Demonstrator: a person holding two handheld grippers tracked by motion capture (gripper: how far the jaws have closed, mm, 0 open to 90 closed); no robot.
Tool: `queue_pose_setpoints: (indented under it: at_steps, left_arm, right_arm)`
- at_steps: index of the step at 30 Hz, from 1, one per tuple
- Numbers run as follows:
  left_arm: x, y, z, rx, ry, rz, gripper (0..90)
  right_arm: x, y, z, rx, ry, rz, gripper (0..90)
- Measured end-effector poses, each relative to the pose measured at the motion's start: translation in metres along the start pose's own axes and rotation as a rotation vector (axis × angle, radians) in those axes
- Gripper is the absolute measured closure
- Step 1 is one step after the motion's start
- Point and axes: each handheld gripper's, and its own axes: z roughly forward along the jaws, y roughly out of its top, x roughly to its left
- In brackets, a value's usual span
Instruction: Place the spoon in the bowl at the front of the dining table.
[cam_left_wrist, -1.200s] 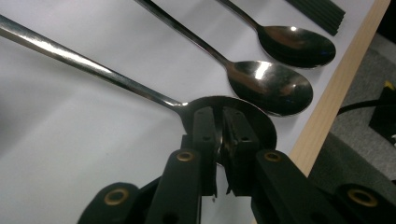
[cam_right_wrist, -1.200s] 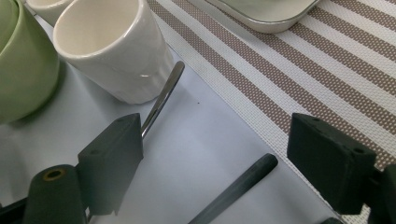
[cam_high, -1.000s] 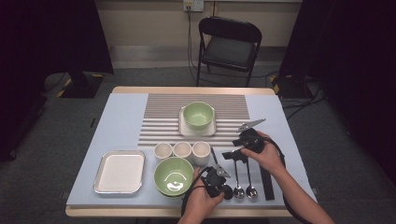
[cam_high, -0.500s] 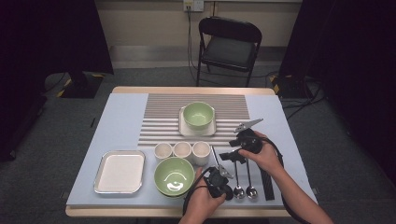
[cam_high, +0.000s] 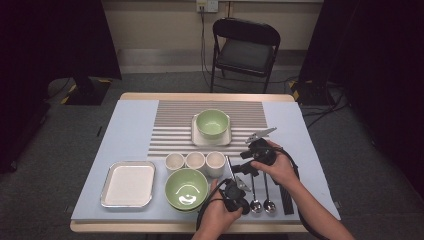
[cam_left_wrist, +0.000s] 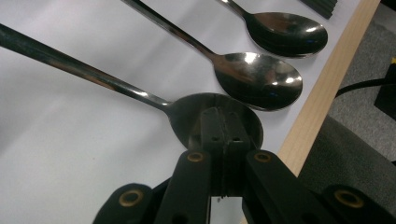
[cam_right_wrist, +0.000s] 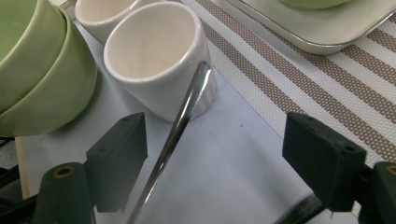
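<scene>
Spoon (cam_left_wrist: 140, 95) is the thing I handle: it lies tilted near the front edge of the table (cam_high: 125, 125), left of two other spoons (cam_left_wrist: 254, 77), its handle rising toward the white cup (cam_right_wrist: 156, 56). My left gripper (cam_left_wrist: 223, 135) is clamped tight on its bowl. My right gripper (cam_right_wrist: 229, 154) has wide jaws, which have just been closing a little, with the handle between them untouched.
</scene>
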Motion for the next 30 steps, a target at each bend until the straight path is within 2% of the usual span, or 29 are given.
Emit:
queue_pose_setpoints:
  at_steps: [5, 9, 18, 30]
  left_arm:
    - [-0.001, 0.000, 0.001, -0.007, -0.002, -0.007, 90.0]
    - [-0.001, 0.000, 0.000, 0.003, 0.002, 0.009, 90.0]
    - [-0.002, 0.000, 0.000, -0.001, 0.005, 0.013, 90.0]
    - [-0.003, 0.000, 0.000, 0.001, 0.014, 0.019, 90.0]
  right_arm:
    - [0.003, 0.001, 0.005, 0.014, 0.008, -0.001, 22.5]
    - [0.003, 0.000, 0.009, 0.017, 0.008, -0.003, 22.5]
    - [0.005, -0.001, 0.015, 0.025, 0.013, -0.003, 22.6]
    - [0.000, -0.006, 0.011, 0.031, -0.020, -0.009, 24.8]
